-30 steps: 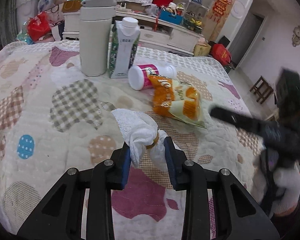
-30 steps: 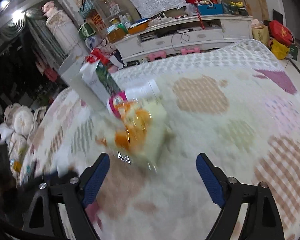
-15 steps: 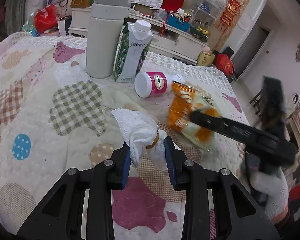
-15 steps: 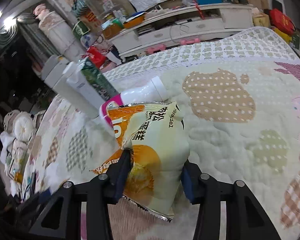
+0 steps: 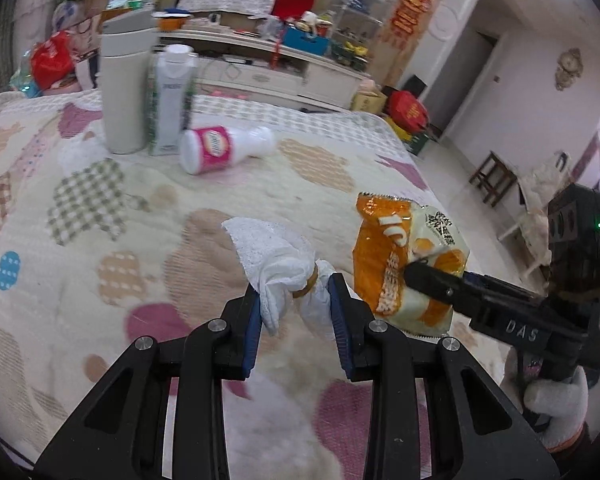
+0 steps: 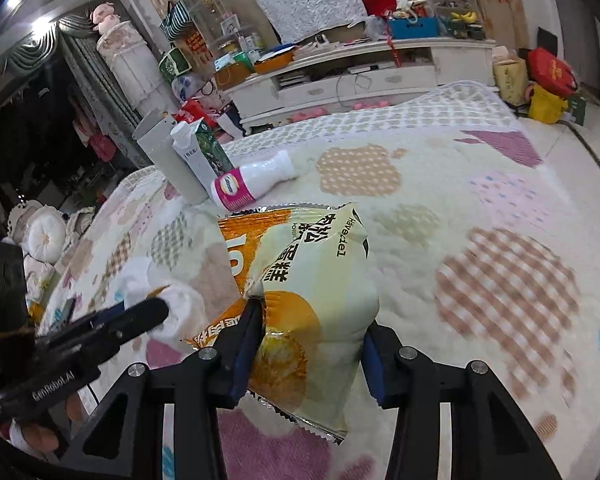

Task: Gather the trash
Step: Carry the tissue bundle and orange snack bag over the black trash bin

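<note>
My left gripper (image 5: 296, 308) is shut on a crumpled white tissue wad (image 5: 276, 268) with a tan band, held above the patterned bedspread (image 5: 100, 240). My right gripper (image 6: 310, 340) is shut on an orange and pale yellow snack bag (image 6: 312, 280), lifted off the bed; the bag also shows in the left wrist view (image 5: 404, 264), to the right of the tissue. A white bottle with a pink label (image 5: 220, 150) lies on its side further back on the bed; it also shows in the right wrist view (image 6: 252, 184).
A tall grey flask (image 5: 124, 88) and a green and white carton (image 5: 170, 100) stand upright at the back of the bed. A white TV cabinet (image 5: 268, 68) with clutter stands behind the bed. Bare floor and a wooden stool (image 5: 494, 180) lie to the right.
My right gripper closed on the snack bag and lifted it off the bed, toward the near right. My left gripper kept hold of the tissue and shifted slightly.
</note>
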